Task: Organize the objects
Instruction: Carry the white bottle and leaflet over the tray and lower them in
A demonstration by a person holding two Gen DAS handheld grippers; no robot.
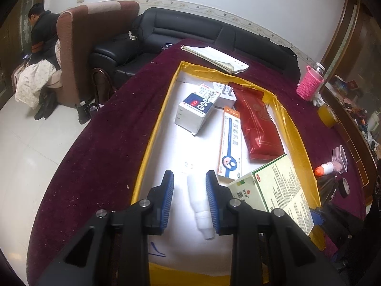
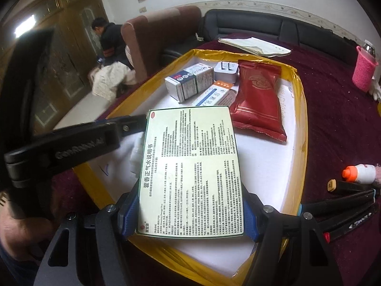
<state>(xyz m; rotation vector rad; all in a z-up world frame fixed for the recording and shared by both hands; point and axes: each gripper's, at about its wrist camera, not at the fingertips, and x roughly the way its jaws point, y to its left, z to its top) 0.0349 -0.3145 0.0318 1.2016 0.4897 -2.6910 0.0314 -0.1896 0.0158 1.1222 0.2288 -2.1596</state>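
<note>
The right claw point(image 2: 190, 217) holds the flat pale-green printed cardboard medicine box point(image 2: 190, 171) by its sides, above the yellow-rimmed white tray point(image 2: 298, 119) on the maroon-clothed counter point(image 2: 333, 119). The left claw point(image 1: 189, 199), narrow, straddles a small white plastic bottle point(image 1: 198, 205) without pressing it. Lowered carelessly, the box could strike that bottle or the left claw just beside it.

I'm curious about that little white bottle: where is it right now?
The white bottle lies on the tray's white floor between the left gripper's blue fingers, beside the green medicine box at the tray's near end.
</note>
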